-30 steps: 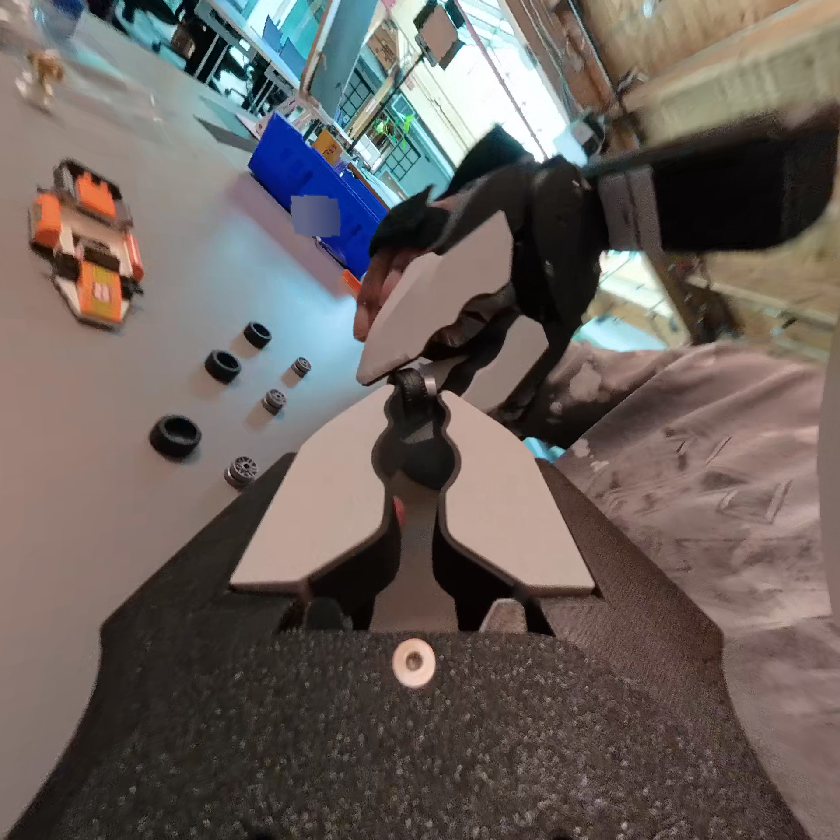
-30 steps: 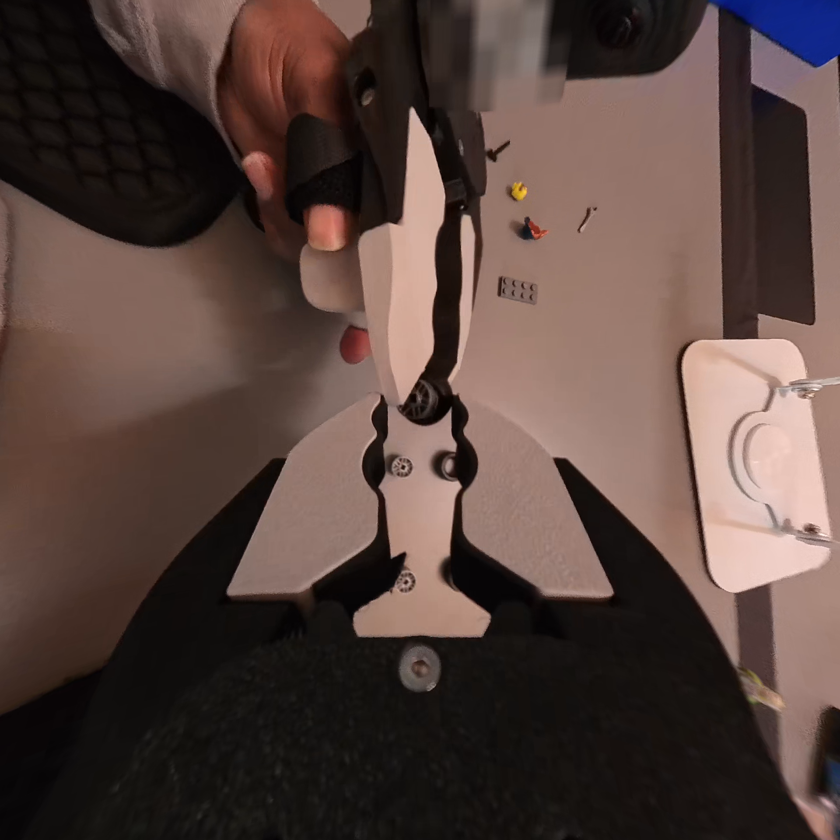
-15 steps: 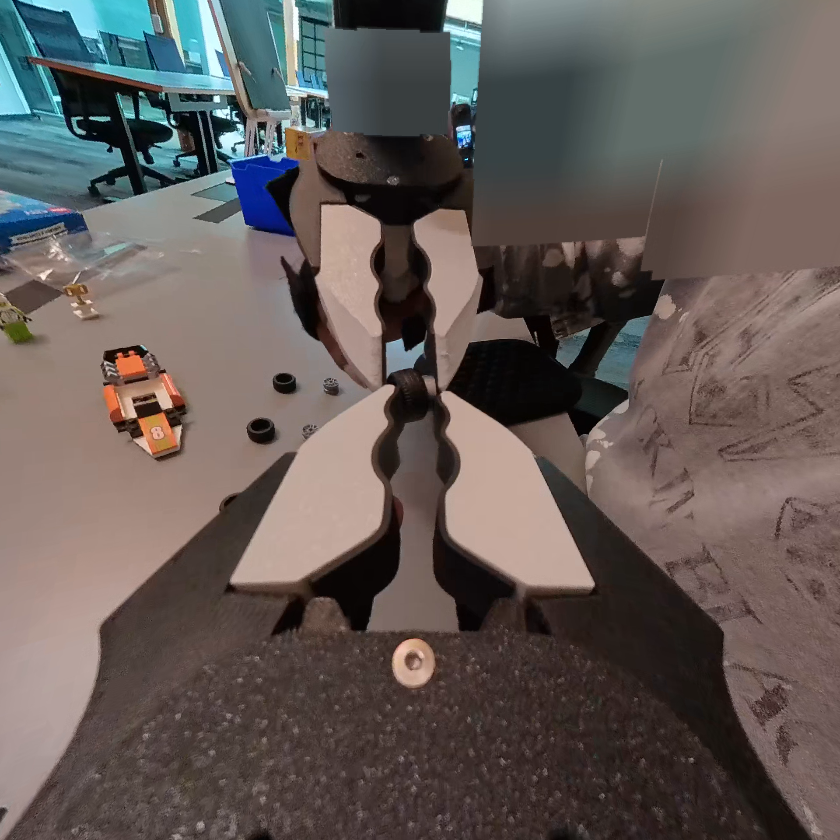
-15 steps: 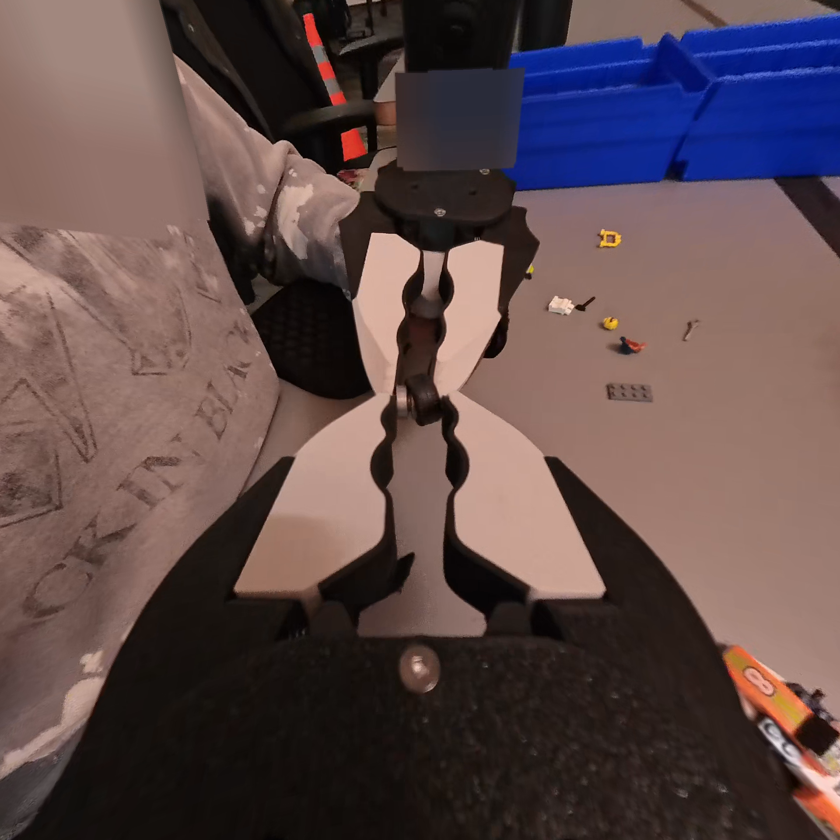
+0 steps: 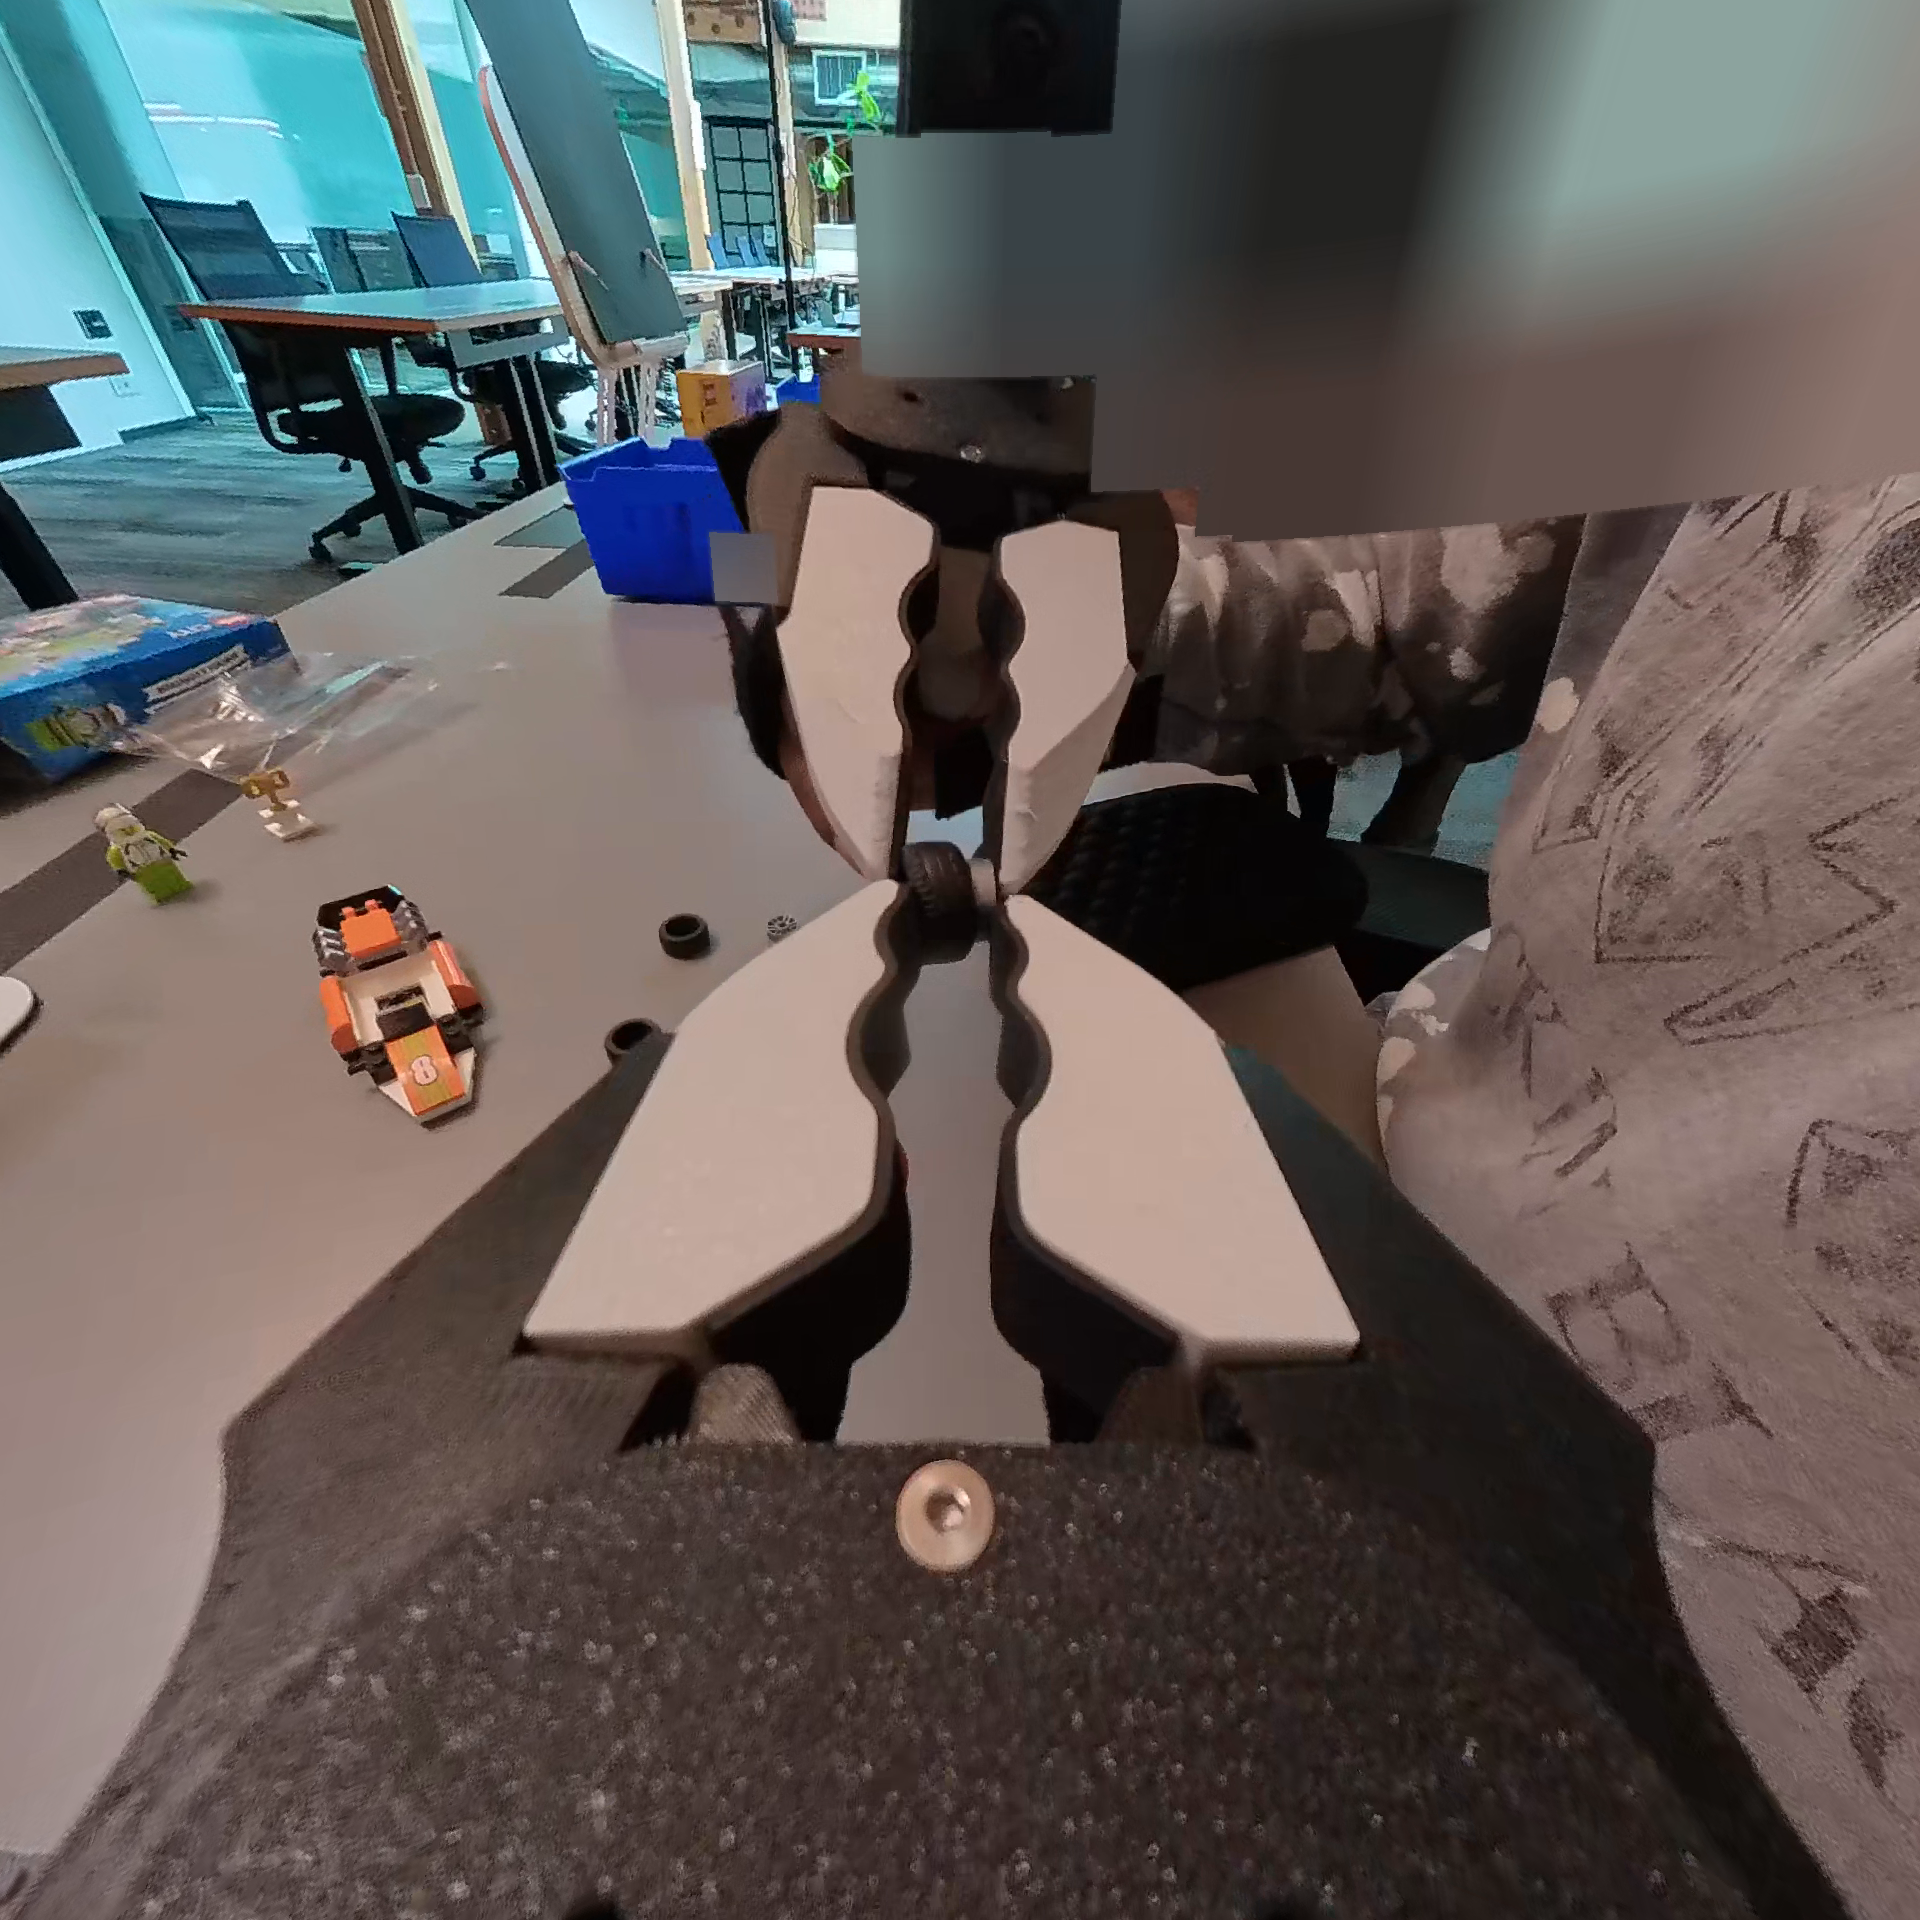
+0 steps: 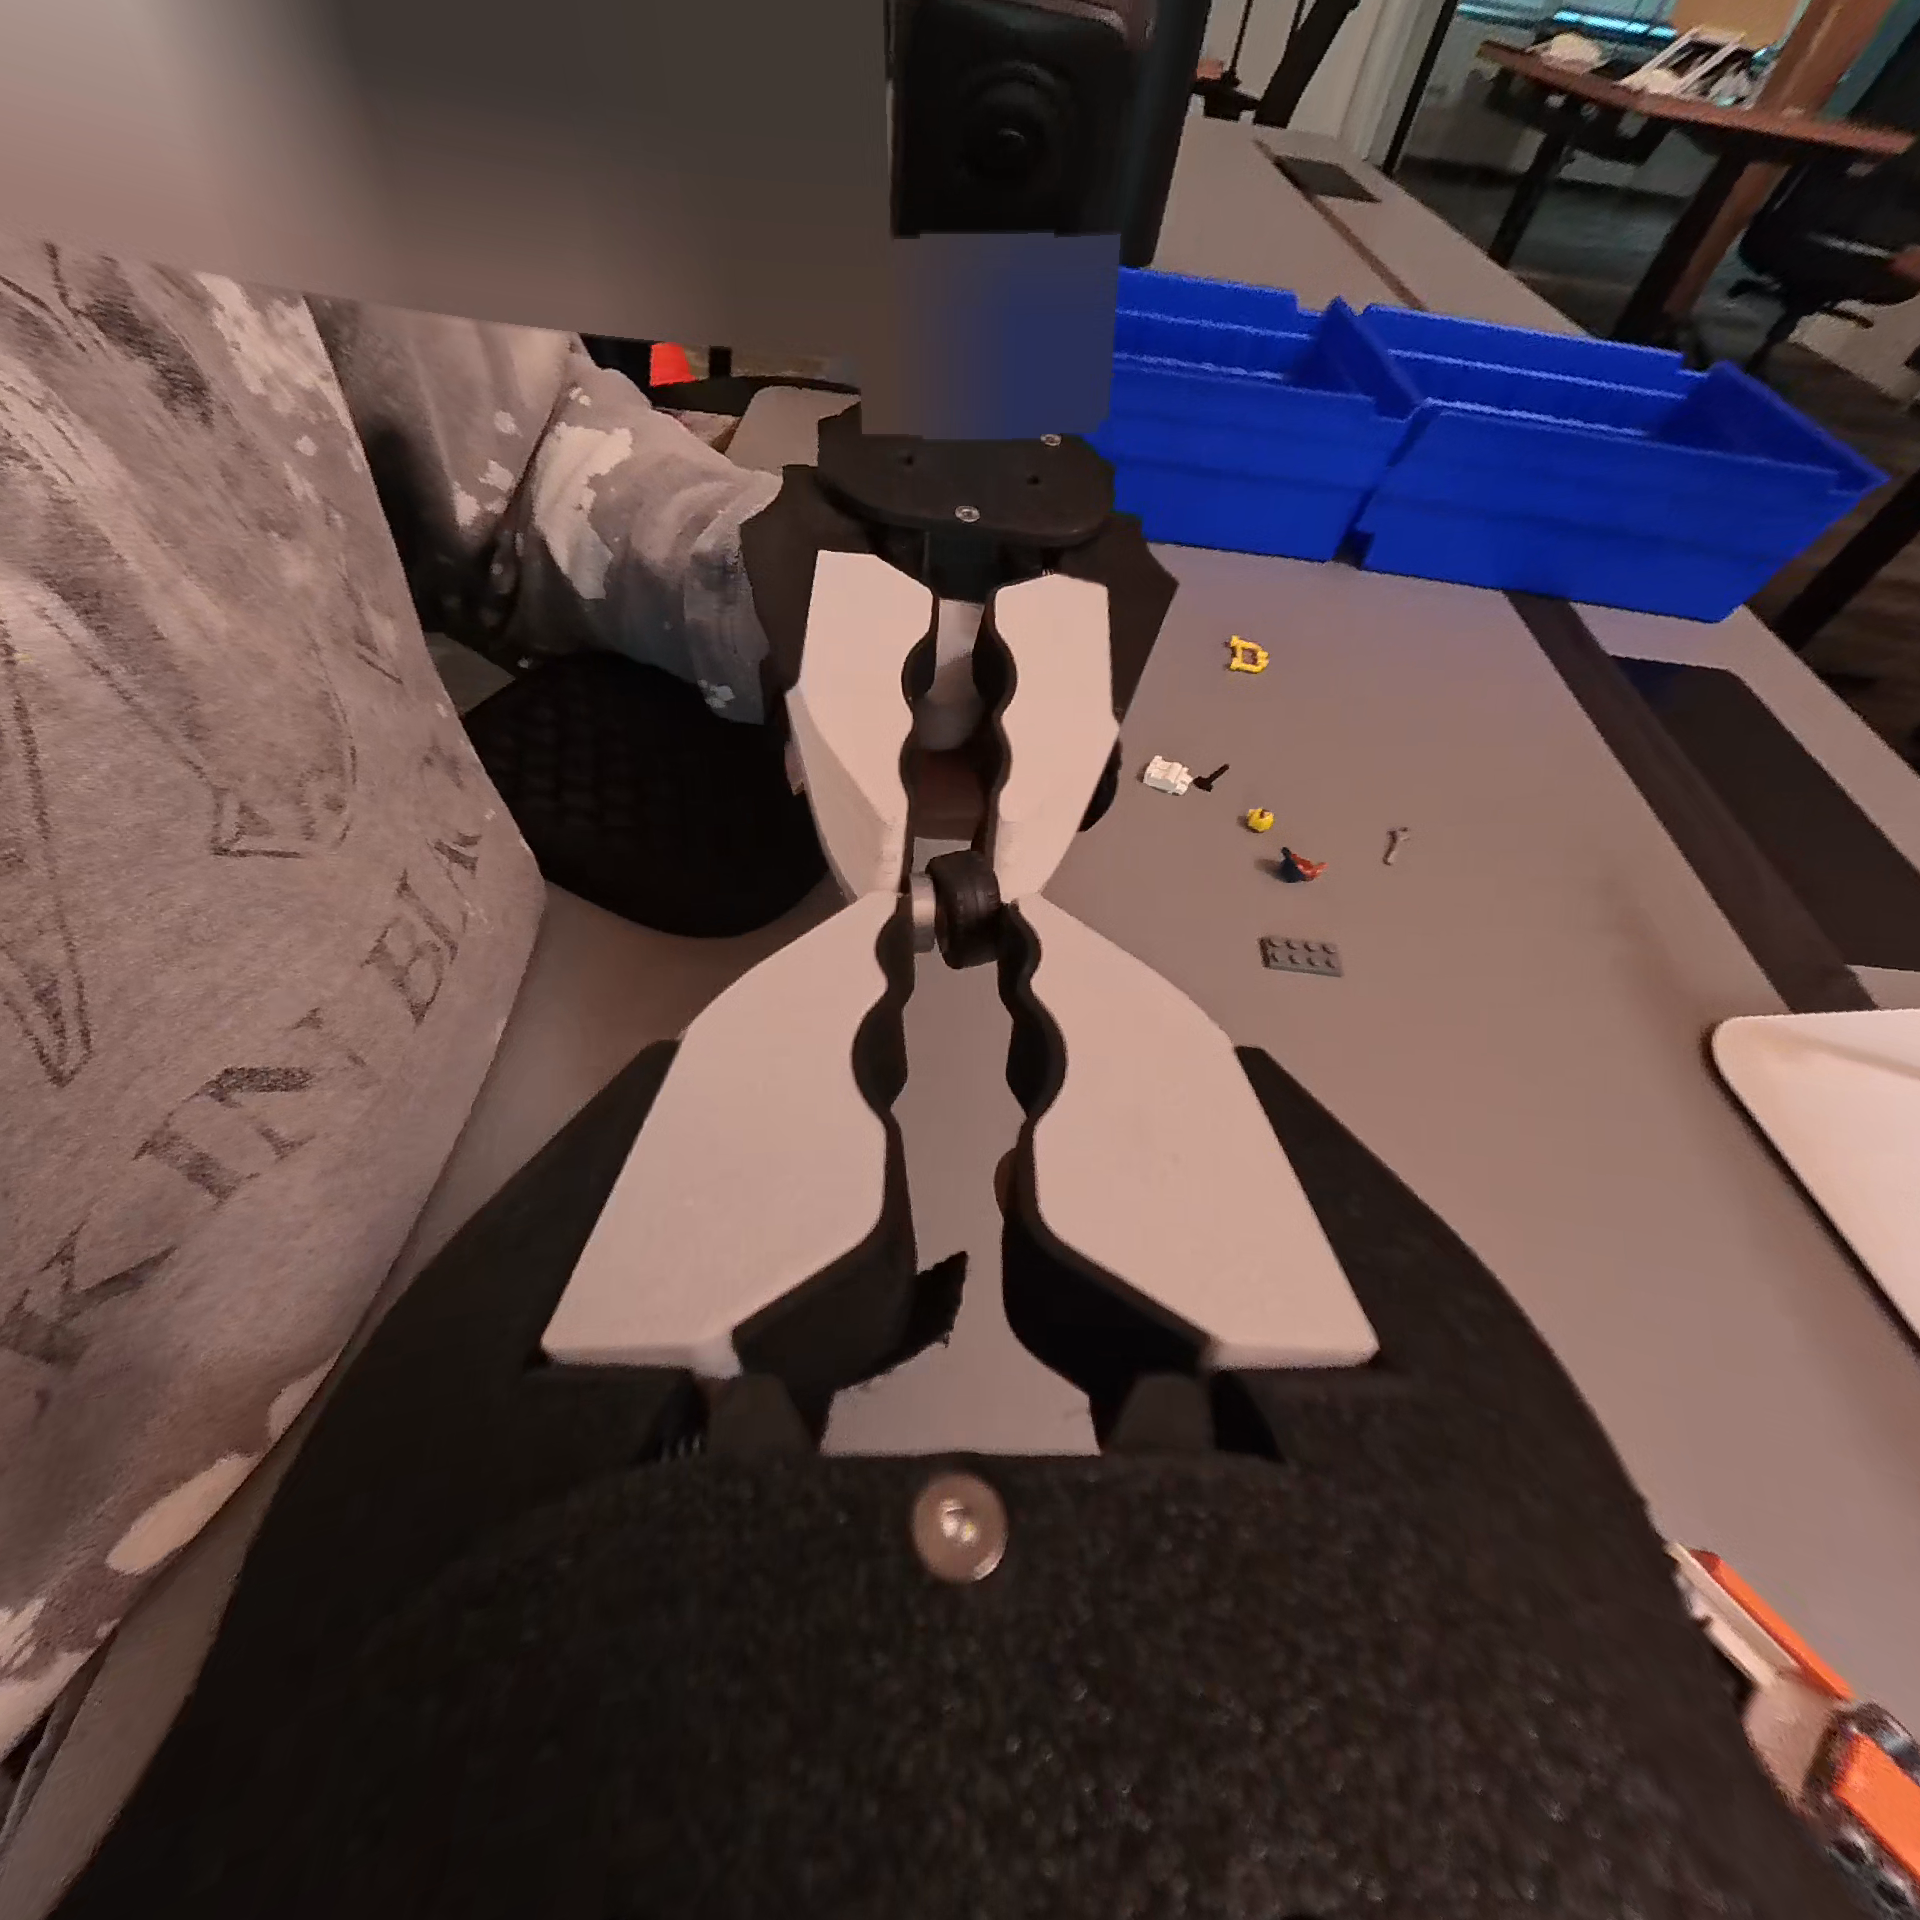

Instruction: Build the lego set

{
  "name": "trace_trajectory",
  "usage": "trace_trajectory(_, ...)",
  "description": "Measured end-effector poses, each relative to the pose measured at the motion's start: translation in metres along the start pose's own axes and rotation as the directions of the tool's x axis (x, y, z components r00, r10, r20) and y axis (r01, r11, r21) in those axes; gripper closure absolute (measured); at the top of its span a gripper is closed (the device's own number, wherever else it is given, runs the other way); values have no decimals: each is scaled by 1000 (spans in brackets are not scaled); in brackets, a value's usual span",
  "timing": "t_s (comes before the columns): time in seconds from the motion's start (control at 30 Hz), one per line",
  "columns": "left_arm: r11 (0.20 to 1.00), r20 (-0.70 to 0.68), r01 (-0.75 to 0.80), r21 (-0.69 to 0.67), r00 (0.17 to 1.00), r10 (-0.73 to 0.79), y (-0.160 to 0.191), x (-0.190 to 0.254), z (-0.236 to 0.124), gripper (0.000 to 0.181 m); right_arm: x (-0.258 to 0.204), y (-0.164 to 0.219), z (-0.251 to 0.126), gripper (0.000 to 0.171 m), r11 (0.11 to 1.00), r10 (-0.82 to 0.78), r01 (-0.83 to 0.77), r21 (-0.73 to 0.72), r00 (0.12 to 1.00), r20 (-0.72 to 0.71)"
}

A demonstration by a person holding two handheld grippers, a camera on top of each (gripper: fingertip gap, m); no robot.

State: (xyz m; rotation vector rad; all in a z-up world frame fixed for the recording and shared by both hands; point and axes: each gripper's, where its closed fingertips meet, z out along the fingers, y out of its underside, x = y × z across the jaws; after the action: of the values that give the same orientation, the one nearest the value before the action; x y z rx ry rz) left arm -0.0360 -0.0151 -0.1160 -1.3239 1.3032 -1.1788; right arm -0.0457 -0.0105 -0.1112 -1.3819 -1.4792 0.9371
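Note:
My two grippers meet tip to tip above the table's near edge. A small black tyre (image 5: 937, 881) with a grey wheel rim (image 5: 983, 878) against its side sits between both pairs of fingertips. My left gripper (image 5: 943, 902) is shut on this pair, and the right gripper (image 5: 945, 847) pinches it from the other side. In the right wrist view the tyre (image 6: 966, 912) and rim (image 6: 922, 916) sit in my right gripper (image 6: 956, 914), with the left gripper (image 6: 951, 868) opposite. The orange and white lego car (image 5: 400, 1023) lies on the table to the left.
Two loose tyres (image 5: 685, 935) (image 5: 631, 1036) and a rim (image 5: 780, 925) lie near the car. A minifigure (image 5: 140, 852), a trophy piece (image 5: 278, 800), the set's blue box (image 5: 114, 665) and blue bins (image 6: 1507, 468) stand farther off. A grey plate (image 6: 1301, 956), small parts (image 6: 1259, 821) and a white board (image 6: 1849, 1122) lie nearby. My two grippers' fingertips are within a few centimetres of each other.
Both views have swung from looking down on the table to level. The grippers, at an angle to each other a second ago, now stand tip to tip, holding the tyre and rim throughout.

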Motion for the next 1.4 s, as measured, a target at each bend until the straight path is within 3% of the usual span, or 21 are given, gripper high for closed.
trace_trajectory(0.43, 1000, -21, -16, 13, 1000, 16, -7, 12, 6, 167, -12, -6, -11, 157, 996, -4, 11, 88, 996, -84)
trace_trajectory(0.57, 994, 54, -107, -7, 993, 107, -6, 9, 8, 159, -14, -4, -13, 157, 995, -35, 45, 93, 994, -103)
trace_trajectory(0.77, 981, 92, -189, -38, 977, 192, -8, 14, 10, 165, -18, -6, -17, 157, 991, -63, 76, 110, 991, -115)
trace_trajectory(1.07, 977, 109, -196, -77, 973, 204, -4, 15, 13, 167, -19, -3, -19, 158, 990, -73, 88, 106, 988, -138)
trace_trajectory(1.23, 990, 80, -135, -46, 987, 138, -2, 17, 15, 167, -21, 0, -20, 158, 991, -60, 76, 111, 988, -140)
trace_trajectory(1.4, 999, -15, 36, 39, 999, -35, -2, 21, 16, 167, -24, -1, -19, 159, 991, -51, 66, 119, 991, -123)
